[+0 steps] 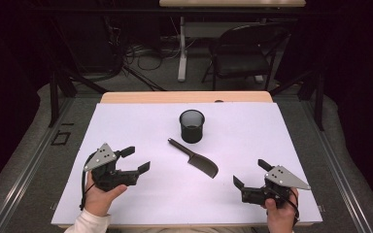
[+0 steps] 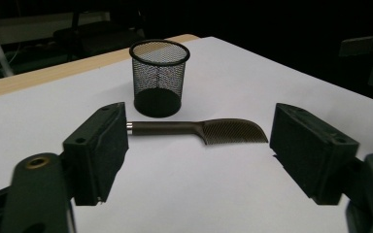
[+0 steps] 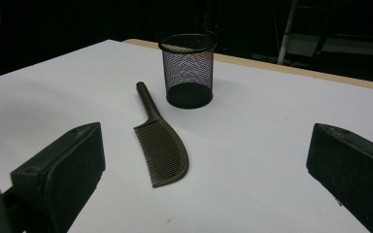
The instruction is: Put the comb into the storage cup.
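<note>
A: White sheet over the desk, wooden strip at the far edge. What's on it?

B: A black mesh pen cup upright near the far edge, and a dark comb flat mid-desk, handle toward the cup.

A: Grippers?

B: Left gripper and right gripper near the front corners, fingers spread, holding nothing. I'd approach the comb's slim handle squarely and close across it.
</note>
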Demonstrator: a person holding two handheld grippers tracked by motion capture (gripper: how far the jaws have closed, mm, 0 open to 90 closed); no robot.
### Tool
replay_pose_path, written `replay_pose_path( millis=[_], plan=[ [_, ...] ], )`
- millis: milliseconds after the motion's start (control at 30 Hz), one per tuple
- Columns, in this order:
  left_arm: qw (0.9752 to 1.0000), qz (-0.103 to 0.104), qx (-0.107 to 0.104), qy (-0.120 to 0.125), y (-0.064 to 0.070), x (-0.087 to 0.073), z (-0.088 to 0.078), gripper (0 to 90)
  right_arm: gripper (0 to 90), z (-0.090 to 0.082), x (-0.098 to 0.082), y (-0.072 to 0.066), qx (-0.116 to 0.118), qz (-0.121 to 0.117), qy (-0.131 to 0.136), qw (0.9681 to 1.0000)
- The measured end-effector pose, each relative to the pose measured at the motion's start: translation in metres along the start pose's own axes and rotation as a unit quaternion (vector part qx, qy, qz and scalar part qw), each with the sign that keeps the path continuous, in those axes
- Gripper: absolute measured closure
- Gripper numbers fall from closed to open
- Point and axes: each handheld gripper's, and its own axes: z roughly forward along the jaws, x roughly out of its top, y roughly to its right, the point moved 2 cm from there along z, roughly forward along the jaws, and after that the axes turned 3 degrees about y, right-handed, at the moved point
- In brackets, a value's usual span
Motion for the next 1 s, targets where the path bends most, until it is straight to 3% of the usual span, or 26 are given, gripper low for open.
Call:
replay_pose_path(
  millis=[367, 467, 500, 833, 1000],
  plan=[
    [0.9995, -0.017, 0.018, -0.019, -0.007, 0.009, 0.013, 39.8, 0.6, 0.001, -0.001, 0.0, 0.004, 0.0, -0.005, 1.0],
    [0.9993, -0.013, 0.025, -0.024, -0.008, 0.012, 0.014, 46.3, 0.6, 0.002, -0.002, 0.0, 0.003, -0.001, -0.004, 1.0],
    [0.999, -0.011, 0.035, -0.027, -0.01, 0.015, 0.017, 46.8, 0.6, 0.002, -0.002, 0.0, 0.004, -0.002, -0.006, 1.0],
    [0.9983, -0.015, 0.035, -0.043, -0.015, 0.03, 0.031, 51.3, 0.6, 0.004, -0.003, 0.0, 0.003, -0.006, -0.01, 0.9999],
    [0.9979, -0.006, 0.037, -0.052, -0.016, 0.035, 0.044, 55.3, 0.7, 0.004, -0.004, 0.0, 0.004, -0.005, -0.014, 0.9999]
  ],
)
